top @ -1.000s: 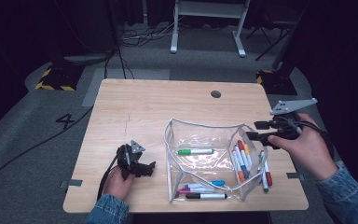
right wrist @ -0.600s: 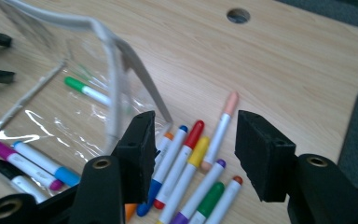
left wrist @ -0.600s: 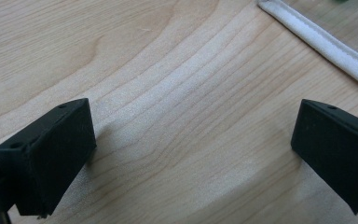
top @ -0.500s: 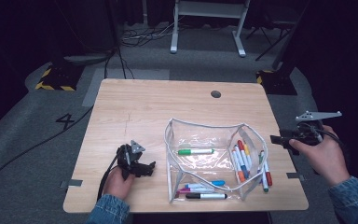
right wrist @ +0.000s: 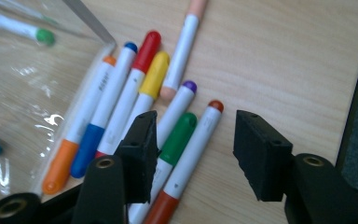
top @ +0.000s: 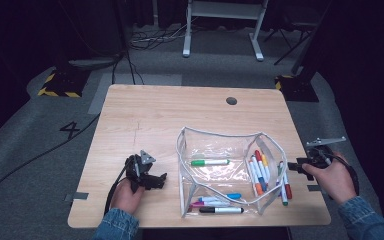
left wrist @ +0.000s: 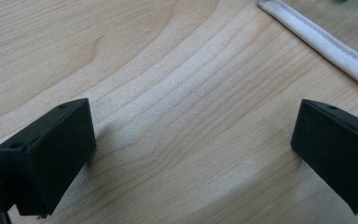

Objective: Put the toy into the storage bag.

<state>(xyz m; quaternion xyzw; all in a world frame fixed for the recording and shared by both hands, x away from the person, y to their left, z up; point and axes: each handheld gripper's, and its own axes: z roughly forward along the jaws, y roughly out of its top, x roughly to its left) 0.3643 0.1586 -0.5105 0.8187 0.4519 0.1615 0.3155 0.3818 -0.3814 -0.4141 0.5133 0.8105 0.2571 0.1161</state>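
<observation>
Right gripper view shows my right gripper half open, jaws just closing, empty, over the brown marker and green marker at the pouch's three o'clock. High view shows my left gripper at nine o'clock; left gripper view shows it wide open on bare table.

Capped colour markers lie side by side beside the clear pouch.

Twelve markers, one clear pouch, two grippers, one table
</observation>
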